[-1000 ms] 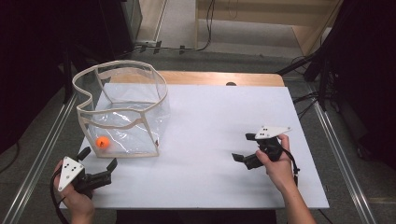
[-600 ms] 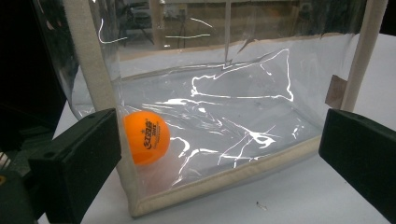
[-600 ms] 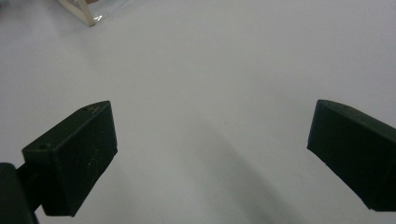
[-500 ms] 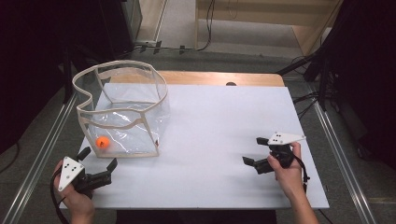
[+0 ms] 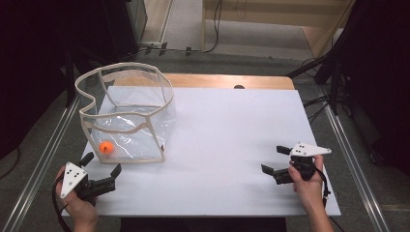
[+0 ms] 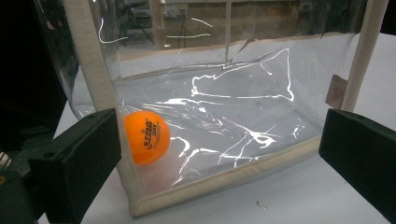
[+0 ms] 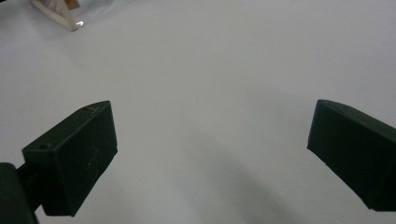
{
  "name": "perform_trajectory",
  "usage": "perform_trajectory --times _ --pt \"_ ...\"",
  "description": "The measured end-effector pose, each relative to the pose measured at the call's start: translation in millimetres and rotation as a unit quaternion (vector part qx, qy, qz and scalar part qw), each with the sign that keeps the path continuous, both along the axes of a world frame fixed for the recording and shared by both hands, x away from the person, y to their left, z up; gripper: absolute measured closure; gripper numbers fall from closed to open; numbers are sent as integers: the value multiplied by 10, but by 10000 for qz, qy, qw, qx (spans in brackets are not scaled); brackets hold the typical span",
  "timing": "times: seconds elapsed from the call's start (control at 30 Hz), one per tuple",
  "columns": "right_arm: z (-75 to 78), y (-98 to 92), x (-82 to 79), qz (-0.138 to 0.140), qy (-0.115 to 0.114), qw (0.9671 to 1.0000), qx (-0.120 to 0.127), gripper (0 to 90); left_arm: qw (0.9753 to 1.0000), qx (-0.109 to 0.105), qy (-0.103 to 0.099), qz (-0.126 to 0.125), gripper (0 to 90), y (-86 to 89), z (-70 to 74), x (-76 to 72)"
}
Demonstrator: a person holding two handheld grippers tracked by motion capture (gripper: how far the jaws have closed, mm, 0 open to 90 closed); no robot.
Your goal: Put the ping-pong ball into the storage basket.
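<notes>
A clear plastic bag with cream fabric edging (image 5: 126,116) stands open at the table's left. An orange ping-pong ball (image 5: 106,147) lies inside it at the near left corner, also seen through the plastic as the ball (image 6: 146,136) in the left gripper view. My left gripper (image 5: 101,164) rests open at the near left table edge, just in front of the bag (image 6: 224,182), jaws wide apart with nothing between them. My right gripper (image 5: 274,160) is open low over the bare white table at the near right, far from the bag.
The white tabletop (image 5: 232,140) lies on a wooden board whose far edge (image 5: 227,80) shows. Metal rails (image 5: 355,164) run along both sides. Dark equipment and cables stand on the floor beyond. A corner of the bag (image 7: 60,14) shows at the right gripper view's top left.
My right gripper has moved rightward and nearer to the table's front edge. The left gripper, the bag and the ball have stayed put.
</notes>
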State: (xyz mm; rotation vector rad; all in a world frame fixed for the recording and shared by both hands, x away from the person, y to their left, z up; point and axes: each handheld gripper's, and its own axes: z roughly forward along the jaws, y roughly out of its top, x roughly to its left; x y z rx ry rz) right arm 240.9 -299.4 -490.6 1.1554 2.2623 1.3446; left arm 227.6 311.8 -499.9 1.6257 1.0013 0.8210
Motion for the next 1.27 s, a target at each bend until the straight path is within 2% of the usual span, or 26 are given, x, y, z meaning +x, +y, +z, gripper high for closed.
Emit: perform_trajectory --times 0.37,0.5,0.63,0.8,1.07,1.13,1.27 --pt "-55 -183 -107 -275 -147 9994 164 0 10000 -16 -6 1 0 6 1 -3" --pt "-77 -229 -145 -363 -171 9988 291 0 10000 -47 -14 22 0 11 6 -9" --pt "-92 -287 -200 -421 -300 9980 374 0 10000 70 -14 -1 0 -11 10 -4" --pt "-101 -354 -232 -530 -376 9962 581 0 10000 54 -1 20 0 -9 20 -1" --pt "-114 -310 -211 -424 -435 9965 583 0 10000 60 14 27 0 -5 35 -19" --pt "-121 -300 -209 -368 -409 9965 633 0 10000 52 25 9 0 -3 38 -10" --pt "-147 -276 -197 -330 -337 9974 544 0 9999 96 38 -11 0 -12 44 1"
